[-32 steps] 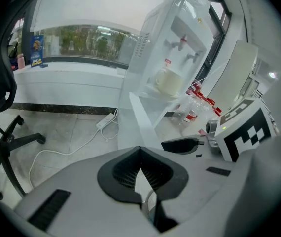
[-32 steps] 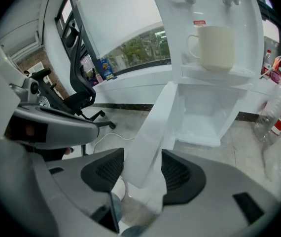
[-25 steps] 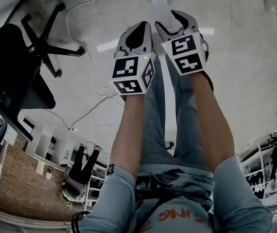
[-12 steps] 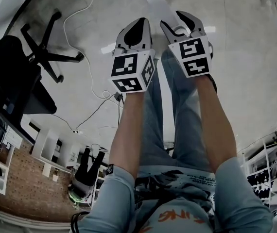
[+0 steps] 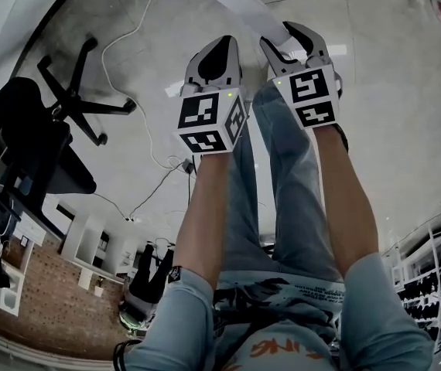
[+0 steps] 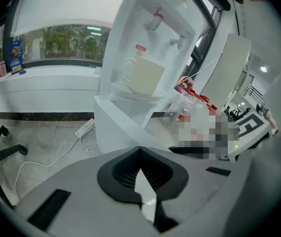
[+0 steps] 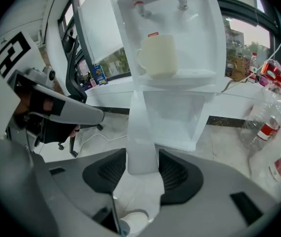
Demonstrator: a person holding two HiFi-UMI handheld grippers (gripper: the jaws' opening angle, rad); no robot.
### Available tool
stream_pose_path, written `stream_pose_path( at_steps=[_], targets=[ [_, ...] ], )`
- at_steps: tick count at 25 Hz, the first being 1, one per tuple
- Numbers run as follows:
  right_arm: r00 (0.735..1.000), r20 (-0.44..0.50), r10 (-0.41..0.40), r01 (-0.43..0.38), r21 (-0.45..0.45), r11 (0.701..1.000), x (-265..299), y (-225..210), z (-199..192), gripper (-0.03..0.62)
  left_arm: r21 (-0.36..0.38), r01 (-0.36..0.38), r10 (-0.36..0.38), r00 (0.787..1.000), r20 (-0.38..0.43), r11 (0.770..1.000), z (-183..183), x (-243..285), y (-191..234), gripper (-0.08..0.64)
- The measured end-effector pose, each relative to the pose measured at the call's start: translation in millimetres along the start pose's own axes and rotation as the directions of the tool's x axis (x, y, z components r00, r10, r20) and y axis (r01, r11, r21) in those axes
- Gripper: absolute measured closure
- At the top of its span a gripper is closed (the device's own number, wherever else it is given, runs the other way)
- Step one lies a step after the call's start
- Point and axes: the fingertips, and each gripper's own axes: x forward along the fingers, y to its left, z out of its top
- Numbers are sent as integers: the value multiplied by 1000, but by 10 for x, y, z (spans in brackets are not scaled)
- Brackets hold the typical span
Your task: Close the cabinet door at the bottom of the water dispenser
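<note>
Right gripper (image 7: 143, 158): jaws have just been closing, with the free edge of the cabinet door (image 7: 140, 132) between them. Pads look to touch both faces, so judged gripping.

Left gripper (image 6: 140, 149): jaws together, nothing between. It sits beside the right one at left of frame, off the door.

Key relation: the door stands edge-on to the right gripper, long axis vertical, running from the tool back to the base of the water dispenser (image 7: 207, 38). The open compartment (image 7: 180, 117) lies right of the door in the right gripper view, so the swing should go that way. Right hand is nearer.

Containers:
- Compartment: appears empty.
- Cup (image 7: 160, 56): on the tap shelf, centre-top; contents not visible.
- Bottles (image 7: 266, 122): on the floor, far right.
</note>
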Motion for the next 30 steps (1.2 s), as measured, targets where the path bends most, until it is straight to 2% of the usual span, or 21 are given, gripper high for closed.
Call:
stream_pose_path(
  at_steps=[9, 13, 21, 30],
  targets=[
    [999, 25, -25, 27, -77, 997, -6, -432, 104, 359, 33, 25, -26, 999, 20, 999, 253, 205, -212, 540],
    [998, 37, -43, 48, -145, 988, 20, -636, 229, 353, 56, 35, -37, 999, 28, 998, 376, 293, -301, 540],
    [997, 40, -62, 70, -251, 966, 82, -986, 383, 341, 57, 5, -8, 998, 59, 998, 558, 439, -273, 540],
    [999, 40, -27, 38, -323, 946, 178, -1249, 543, 330, 76, -20, 15, 998, 68, 997, 683, 608, -253, 540]
  ],
)
